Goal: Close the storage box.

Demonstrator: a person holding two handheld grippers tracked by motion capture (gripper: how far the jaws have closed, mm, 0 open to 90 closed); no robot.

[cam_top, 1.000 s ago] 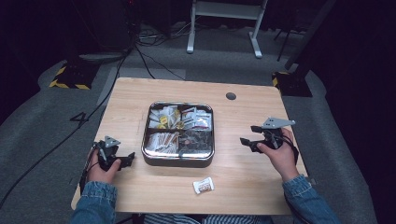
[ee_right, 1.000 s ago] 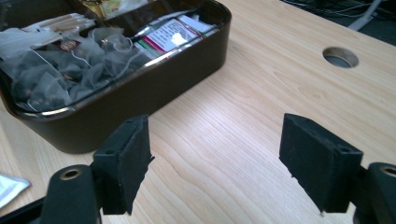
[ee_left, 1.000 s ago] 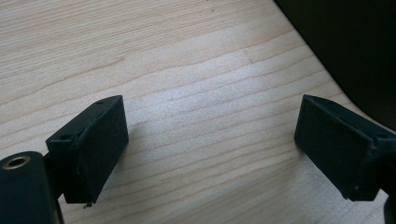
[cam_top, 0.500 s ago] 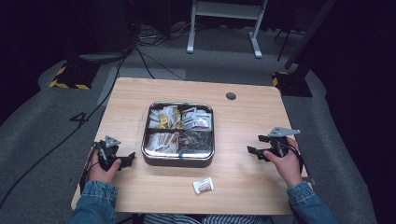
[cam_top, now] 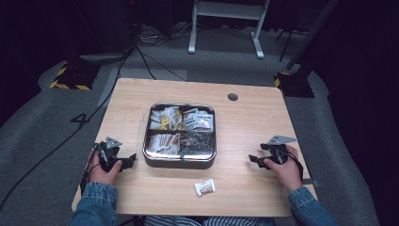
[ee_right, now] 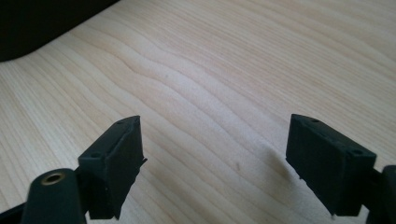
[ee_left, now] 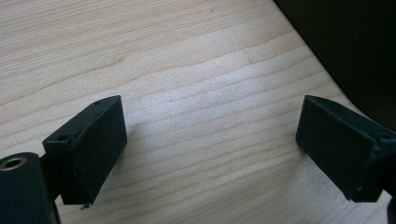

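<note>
1. Now, your right gripper [cam_top: 254, 160] rests low over the wooden table [cam_top: 244, 122], to the right of the metal tray [cam_top: 179, 162] and well apart from it. Its jaws have just been opening and stand wide; in the right gripper view [ee_right: 212, 163] there is bare wood grain between them and nothing held.
2. Your left gripper [cam_top: 131, 160] sits at the left of the table, just beside the tray's near left corner. In the left gripper view [ee_left: 210, 149] its jaws are spread wide too, with bare tabletop between them; a dark mass fills that view's upper right corner, and you cannot tell from that view what it is.
3. Your right hand [cam_top: 282, 169] wraps the right gripper's body from behind, with the grey three-cornered plate [cam_top: 281, 140] on top of the tool. Your left hand [cam_top: 101, 169] holds the left gripper the same way, and a denim sleeve [cam_top: 94, 205] covers that forearm.
4. The tray lies at the table's middle. It is square with rounded corners and split into four compartments, each filled with small wrapped packets; the print on them is too small to read.
5. One small wrapped packet [cam_top: 205, 188] lies loose on the table, between you and the tray's near edge, apart from the tray and from both tools, nearer the right gripper than the left.
6. A dark round grommet [cam_top: 232, 97] sits in the tabletop beyond the tray, toward the far right.
</note>
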